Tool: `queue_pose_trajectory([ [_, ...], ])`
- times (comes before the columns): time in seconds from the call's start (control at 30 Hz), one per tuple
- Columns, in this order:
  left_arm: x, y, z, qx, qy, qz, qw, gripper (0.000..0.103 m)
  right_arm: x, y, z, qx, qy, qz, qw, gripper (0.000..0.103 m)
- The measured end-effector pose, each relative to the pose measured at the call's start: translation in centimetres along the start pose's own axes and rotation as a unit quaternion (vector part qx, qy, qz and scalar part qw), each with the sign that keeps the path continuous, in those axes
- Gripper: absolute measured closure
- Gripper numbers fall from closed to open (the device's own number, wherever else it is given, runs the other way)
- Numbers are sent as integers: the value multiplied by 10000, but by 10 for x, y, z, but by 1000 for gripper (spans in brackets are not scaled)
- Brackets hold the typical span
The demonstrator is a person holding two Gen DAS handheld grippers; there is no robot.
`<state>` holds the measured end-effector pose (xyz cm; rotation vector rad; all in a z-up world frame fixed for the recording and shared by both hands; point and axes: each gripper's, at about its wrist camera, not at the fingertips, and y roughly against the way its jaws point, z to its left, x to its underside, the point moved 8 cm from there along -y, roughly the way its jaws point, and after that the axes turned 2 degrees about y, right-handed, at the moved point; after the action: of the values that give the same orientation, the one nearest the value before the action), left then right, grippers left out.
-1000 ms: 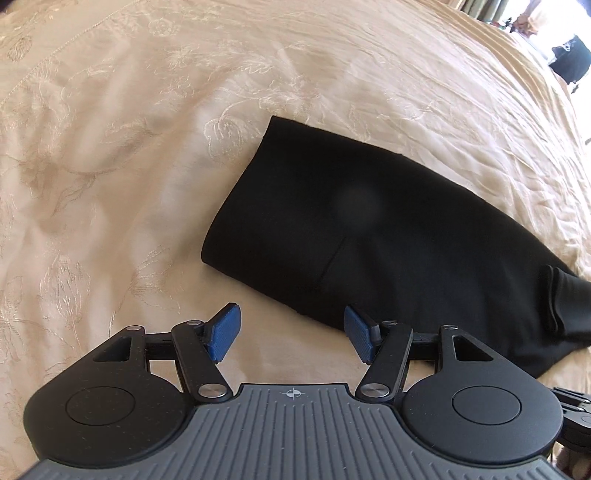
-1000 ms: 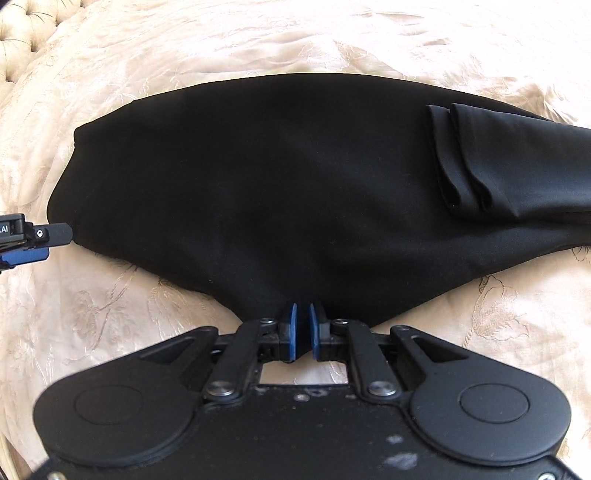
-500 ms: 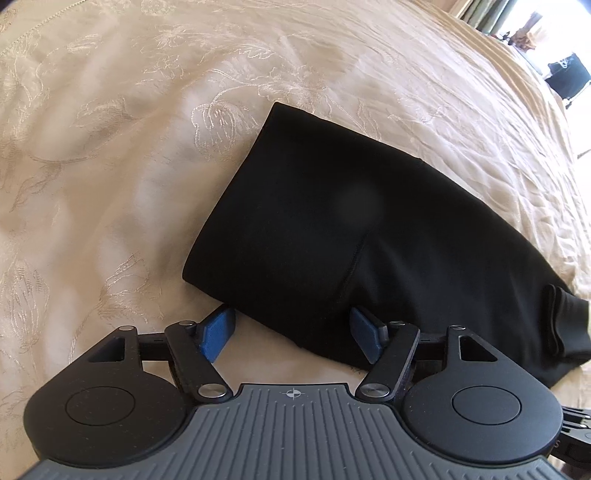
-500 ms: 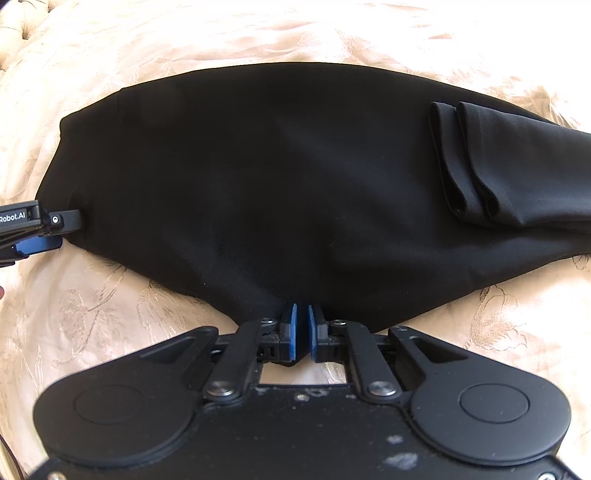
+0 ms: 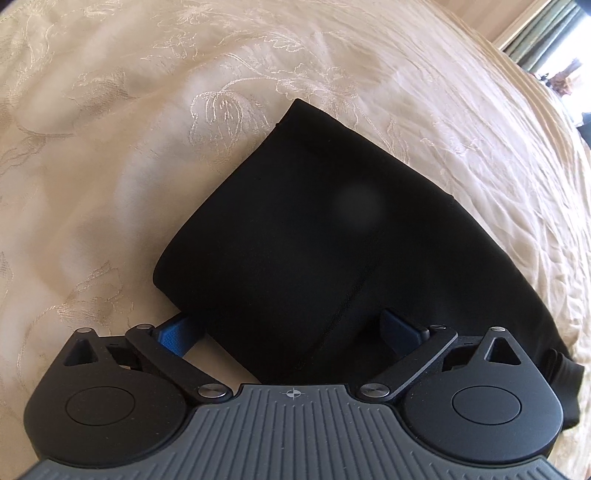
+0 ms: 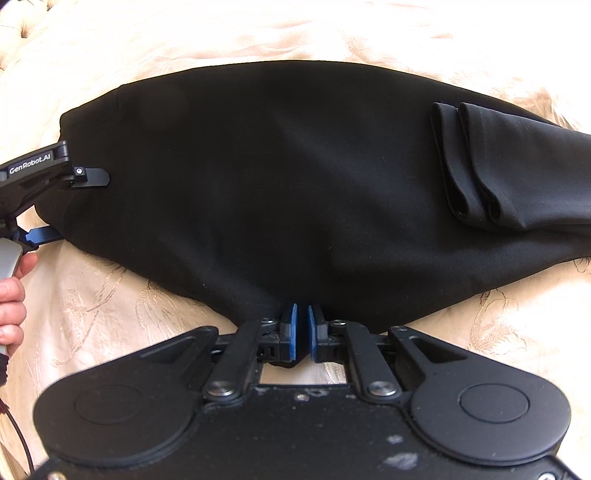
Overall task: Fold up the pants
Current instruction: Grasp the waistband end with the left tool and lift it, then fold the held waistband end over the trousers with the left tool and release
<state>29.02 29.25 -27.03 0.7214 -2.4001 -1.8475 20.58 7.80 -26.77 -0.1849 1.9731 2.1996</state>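
Black pants point(image 5: 295, 229) lie folded on a cream bedspread point(image 5: 110, 147). My left gripper point(image 5: 288, 328) hangs close over their near corner. Its jaws are opening wide, the cloth corner lies between the blue pads point(image 5: 177, 334), and neither pad presses on it. In the right wrist view the pants point(image 6: 277, 184) spread across the frame, with two leg cuffs point(image 6: 480, 166) laid back on top at the right. My right gripper point(image 6: 302, 328) is shut on the pants' near edge, a pinch of black cloth between its pads. The left gripper point(image 6: 84, 205) straddles the pants' left end.
The embroidered bedspread point(image 6: 110, 302) surrounds the pants on all sides. A person's hand point(image 6: 13, 295) holds the left gripper's handle at the left edge. A tufted headboard point(image 6: 14, 22) shows at top left. Curtains and a bright window point(image 5: 546, 33) stand beyond the bed.
My left gripper has come down and in toward the pants' corner while its jaws spread wider, so the corner now sits between them. The right gripper has stayed shut on the near edge.
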Motion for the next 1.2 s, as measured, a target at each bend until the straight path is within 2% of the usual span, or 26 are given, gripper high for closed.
queue_pose_trajectory([
  [0.07,-3,3,2,-109,66,95,9999,12,0,3,-1,14,-21,-13,10000,94],
  [0.13,-6,11,5,-111,192,69,9997,40,0,9,0,65,-23,-79,9999,94],
  [0.23,-5,25,0,74,148,-4,9999,68,3,17,3,147,-4,-250,9996,92],
  [0.3,-5,37,-13,15,-108,-150,9998,75,6,18,4,172,18,-278,9995,92],
  [0.4,-7,59,-34,-99,-429,-479,9979,79,8,9,5,156,125,-206,9996,92],
  [0.53,-10,94,-62,11,-605,-917,9939,81,4,-5,3,45,408,-108,9991,94],
  [0.63,-9,120,-95,-23,-854,-1347,9872,84,4,-5,1,-106,625,-137,9979,95],
  [0.67,-8,130,-107,-10,-951,-1516,9839,88,5,-5,-1,-177,645,-177,9976,95],
  [0.7,-7,135,-122,31,-1056,-1624,9810,92,6,-3,-3,-269,630,-217,9974,95],
  [0.83,6,156,-174,-25,-1294,-1877,9737,92,7,17,-29,-1064,36,-420,9934,94],
  [0.9,18,159,-204,48,-1512,-1992,9682,92,6,35,-49,-1285,-199,-593,9897,92],
  [1.07,56,139,-275,169,-1952,-1942,9612,92,2,71,-112,-1309,-349,-936,9864,92],
  [1.2,93,103,-326,337,-2230,-1599,9610,92,-2,94,-169,-1193,-622,-1099,9848,90],
])
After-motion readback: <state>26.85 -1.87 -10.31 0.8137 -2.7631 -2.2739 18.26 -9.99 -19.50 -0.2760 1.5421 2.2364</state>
